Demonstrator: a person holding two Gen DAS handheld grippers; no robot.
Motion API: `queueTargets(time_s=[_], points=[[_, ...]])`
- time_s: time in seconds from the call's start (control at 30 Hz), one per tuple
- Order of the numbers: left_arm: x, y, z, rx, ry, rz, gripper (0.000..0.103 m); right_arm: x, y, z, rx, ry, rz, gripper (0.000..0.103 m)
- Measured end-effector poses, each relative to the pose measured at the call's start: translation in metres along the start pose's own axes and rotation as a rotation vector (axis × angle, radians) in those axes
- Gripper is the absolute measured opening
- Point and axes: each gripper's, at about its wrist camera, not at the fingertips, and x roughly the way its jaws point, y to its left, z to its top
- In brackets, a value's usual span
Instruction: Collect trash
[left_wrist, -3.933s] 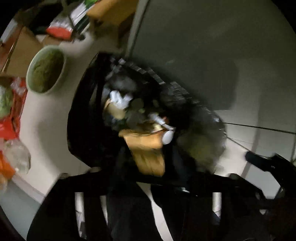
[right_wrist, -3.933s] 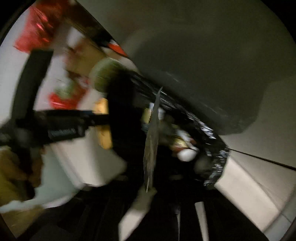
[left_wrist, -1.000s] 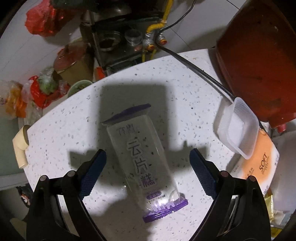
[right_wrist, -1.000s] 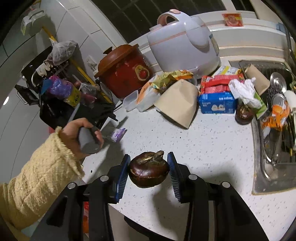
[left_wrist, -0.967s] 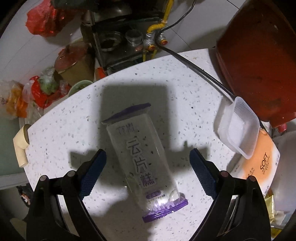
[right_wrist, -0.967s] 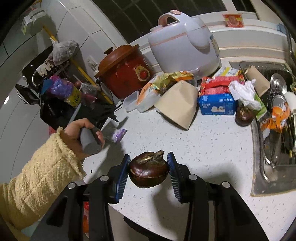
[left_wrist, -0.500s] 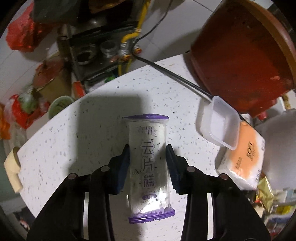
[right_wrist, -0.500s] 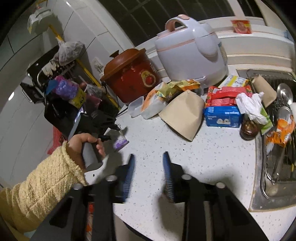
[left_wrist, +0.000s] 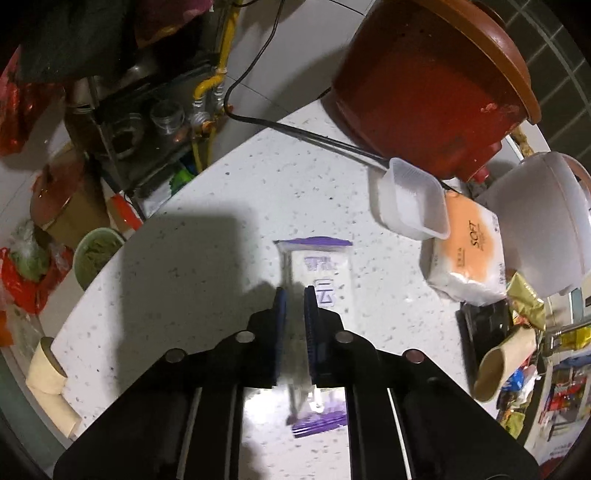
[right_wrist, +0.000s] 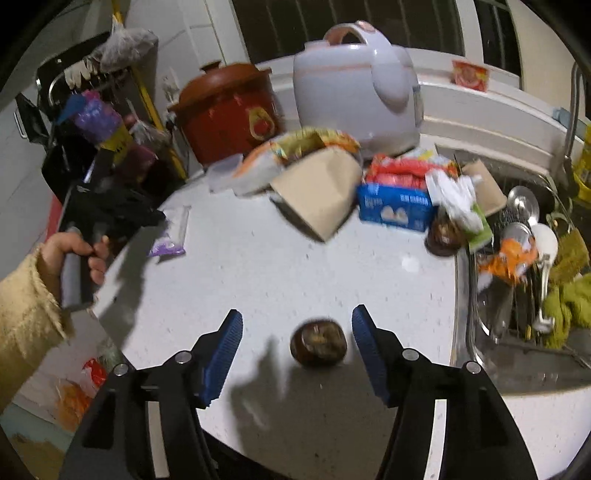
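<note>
Left wrist view: the left gripper (left_wrist: 294, 295) has just been closing and now pinches the clear purple-edged wrapper (left_wrist: 320, 280) along 1 side, near the countertop's (left_wrist: 207, 280) middle, ready to lift; a plastic tray (left_wrist: 415, 205) lies clear.

Right wrist view: the right gripper (right_wrist: 297, 332) has just been opening, its jaws wide around the dark fruit shell (right_wrist: 318, 343) near the counter's front edge, not touching.

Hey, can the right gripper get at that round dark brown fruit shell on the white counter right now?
Probably yes: the right gripper is open, the round dark brown fruit shell lies between its blue pads, touching neither, nothing blocking.
</note>
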Motion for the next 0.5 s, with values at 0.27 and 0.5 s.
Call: queueTargets(time_s=[0.27, 0.5], points=[[0.001, -0.005, -0.006, 0.062, 0.003, 0.061, 0.065, 0.039, -0.002, -0.01, 0.015, 0.042, -0.062, 0.055], [0.008, -0.025, -0.014, 0.114, -0.008, 0.143, 0.079, 0.045, -0.005, -0.016, 0.015, 0.044, -0.078, 0.042]])
